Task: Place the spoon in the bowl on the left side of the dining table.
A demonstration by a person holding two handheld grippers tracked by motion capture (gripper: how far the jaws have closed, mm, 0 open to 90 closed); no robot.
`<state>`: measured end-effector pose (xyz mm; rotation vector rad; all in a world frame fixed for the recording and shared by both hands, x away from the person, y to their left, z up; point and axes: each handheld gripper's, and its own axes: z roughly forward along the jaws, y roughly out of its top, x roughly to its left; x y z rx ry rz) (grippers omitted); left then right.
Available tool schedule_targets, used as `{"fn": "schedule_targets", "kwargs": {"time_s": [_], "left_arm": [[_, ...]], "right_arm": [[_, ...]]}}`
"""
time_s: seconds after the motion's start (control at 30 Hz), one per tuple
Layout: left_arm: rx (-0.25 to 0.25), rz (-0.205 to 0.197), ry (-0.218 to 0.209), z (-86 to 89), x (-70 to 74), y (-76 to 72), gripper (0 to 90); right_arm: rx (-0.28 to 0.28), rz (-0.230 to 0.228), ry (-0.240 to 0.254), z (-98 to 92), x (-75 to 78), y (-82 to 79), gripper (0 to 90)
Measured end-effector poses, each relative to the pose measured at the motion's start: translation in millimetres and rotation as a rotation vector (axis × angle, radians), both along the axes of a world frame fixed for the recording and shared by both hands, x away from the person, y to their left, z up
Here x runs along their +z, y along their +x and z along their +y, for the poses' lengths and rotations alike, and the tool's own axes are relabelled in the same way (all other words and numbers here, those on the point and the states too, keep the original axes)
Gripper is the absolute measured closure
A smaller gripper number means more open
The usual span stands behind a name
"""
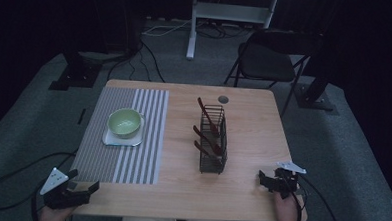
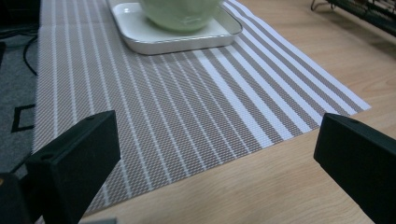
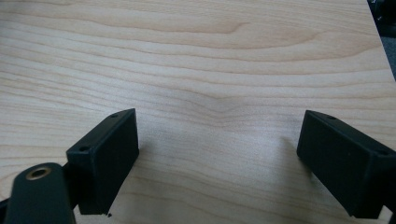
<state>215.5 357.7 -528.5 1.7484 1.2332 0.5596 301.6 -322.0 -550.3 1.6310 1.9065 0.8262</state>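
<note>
Both hand-held grippers wide open, empty

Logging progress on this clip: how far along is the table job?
Looks like the very start. Done: nothing visibly moved; the green bowl sits on its white tray on the striped mat, and the dark red utensils stand in the wire rack. In hand: nothing; left gripper and right gripper are open at the near table edge. Left: apparently every handling step.

A dim recording lab: black curtains, floor cables [image 1: 151, 63], stand bases, a folding chair [image 1: 266, 61] behind the wooden table [image 1: 253, 118].
</note>
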Motion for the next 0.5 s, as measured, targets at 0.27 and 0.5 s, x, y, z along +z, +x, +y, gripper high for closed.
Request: {"fn": "schedule_targets", "kwargs": {"time_s": [0.27,0.5], "left_arm": [[0.043,0.020,-0.023,8.4,-5.5,0.4,0.4],[0.059,0.023,-0.056,15.0,-10.6,-0.8,0.4]], "right_arm": [[0.003,-0.001,-0.001,-0.2,-0.2,-0.2,12.0],[0.003,-0.001,0.000,-0.1,-0.2,-0.2,12.0]]}}
